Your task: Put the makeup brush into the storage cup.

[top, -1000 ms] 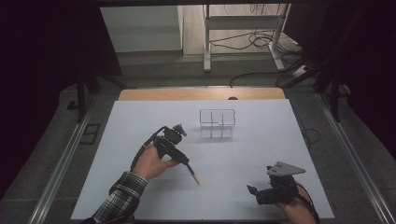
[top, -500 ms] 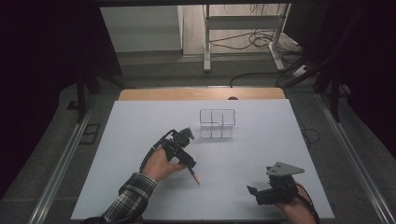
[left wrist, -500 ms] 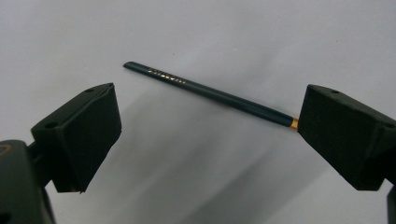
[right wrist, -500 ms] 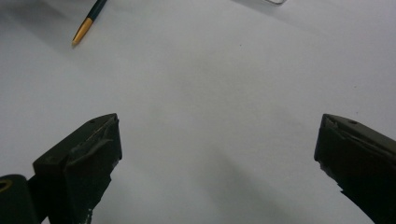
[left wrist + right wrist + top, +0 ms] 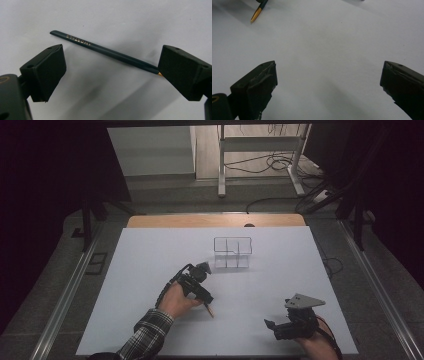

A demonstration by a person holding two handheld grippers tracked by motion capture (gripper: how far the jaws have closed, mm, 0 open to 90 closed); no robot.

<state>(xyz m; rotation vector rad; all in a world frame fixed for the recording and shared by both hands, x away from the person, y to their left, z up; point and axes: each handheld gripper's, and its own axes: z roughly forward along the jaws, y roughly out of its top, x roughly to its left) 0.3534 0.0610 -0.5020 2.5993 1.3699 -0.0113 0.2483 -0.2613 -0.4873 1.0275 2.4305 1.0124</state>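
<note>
Matte white tabletop [image 5: 105, 15] bears a slim dark pencil [image 5: 105, 51] between the left gripper's [image 5: 111, 72] wide-spread, empty fingers.

Glossy pencil [image 5: 105, 51] — matt table [image 5: 150, 270]

Right gripper [image 5: 328, 82] low in frame, jaws spread wide, nothing between them. White table surface [image 5: 332, 45] beyond and under the jaws. Pencil [image 5: 258, 11] lying on that surface well beyond the gripper, toward the upper left corner: tan tip, dark shaft cut off by the top edge.
</note>
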